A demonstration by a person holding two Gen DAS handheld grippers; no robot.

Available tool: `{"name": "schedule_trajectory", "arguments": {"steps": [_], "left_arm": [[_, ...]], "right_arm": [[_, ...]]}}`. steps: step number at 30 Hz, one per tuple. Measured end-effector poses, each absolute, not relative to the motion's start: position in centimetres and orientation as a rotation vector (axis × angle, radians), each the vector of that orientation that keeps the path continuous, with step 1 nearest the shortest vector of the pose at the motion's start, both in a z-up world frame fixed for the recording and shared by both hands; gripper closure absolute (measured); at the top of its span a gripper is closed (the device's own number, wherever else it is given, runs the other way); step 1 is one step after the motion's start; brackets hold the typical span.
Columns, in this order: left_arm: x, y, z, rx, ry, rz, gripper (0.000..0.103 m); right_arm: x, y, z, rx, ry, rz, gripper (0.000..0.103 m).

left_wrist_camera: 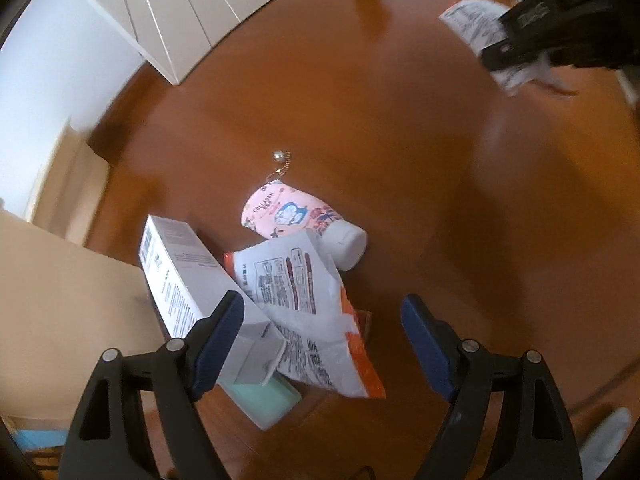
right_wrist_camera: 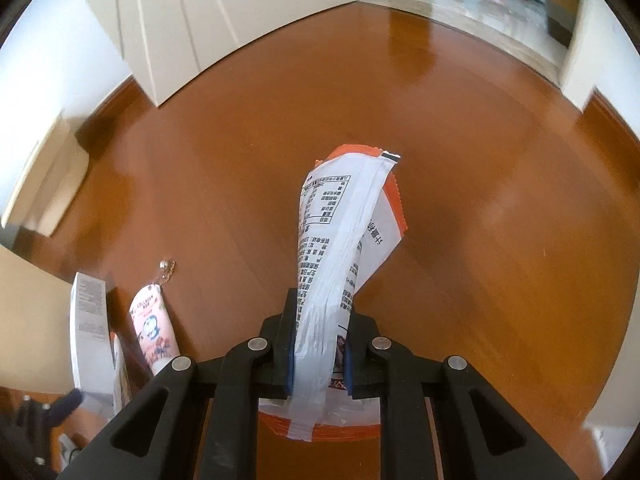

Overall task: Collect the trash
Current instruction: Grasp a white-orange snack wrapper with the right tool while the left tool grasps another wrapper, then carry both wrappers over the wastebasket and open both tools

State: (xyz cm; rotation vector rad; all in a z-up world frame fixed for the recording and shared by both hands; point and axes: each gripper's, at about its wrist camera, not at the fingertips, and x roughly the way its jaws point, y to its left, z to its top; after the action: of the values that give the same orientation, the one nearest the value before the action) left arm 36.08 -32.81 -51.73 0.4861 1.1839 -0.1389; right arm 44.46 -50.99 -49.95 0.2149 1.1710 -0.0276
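Note:
My left gripper (left_wrist_camera: 322, 320) is open above a pile on the wooden floor: a white carton (left_wrist_camera: 184, 276), a white-and-orange snack wrapper (left_wrist_camera: 304, 304) and a pink tube (left_wrist_camera: 296, 216) with a white cap and a ball chain. Its left finger (left_wrist_camera: 218, 340) overlaps the carton. My right gripper (right_wrist_camera: 320, 344) is shut on another white-and-orange wrapper (right_wrist_camera: 340, 236), held up above the floor. It shows in the left wrist view at top right (left_wrist_camera: 516, 48) with the wrapper (left_wrist_camera: 472, 24). The carton (right_wrist_camera: 90, 336) and the tube (right_wrist_camera: 154, 328) show at lower left of the right wrist view.
A cardboard box (left_wrist_camera: 60, 312) stands at the left beside the pile. White panelled doors (right_wrist_camera: 192, 20) and a wall run along the back. A doorway (right_wrist_camera: 480, 4) opens at the far right. A pale object (left_wrist_camera: 608, 440) lies at bottom right.

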Motion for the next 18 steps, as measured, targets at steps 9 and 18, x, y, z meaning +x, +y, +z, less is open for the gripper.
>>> {"name": "schedule_trajectory", "arguments": {"steps": [9,18], "left_arm": [[37.6,-32.3,-54.1,0.433,1.253,-0.106,0.093],[34.6,-30.7,-45.0,0.365,1.068,-0.119,0.100]], "right_arm": [[42.1,-50.6,-50.1,0.242,1.123,-0.036,0.084],[40.7,-50.7,-45.3,0.201,1.126,-0.076,0.083]]}}
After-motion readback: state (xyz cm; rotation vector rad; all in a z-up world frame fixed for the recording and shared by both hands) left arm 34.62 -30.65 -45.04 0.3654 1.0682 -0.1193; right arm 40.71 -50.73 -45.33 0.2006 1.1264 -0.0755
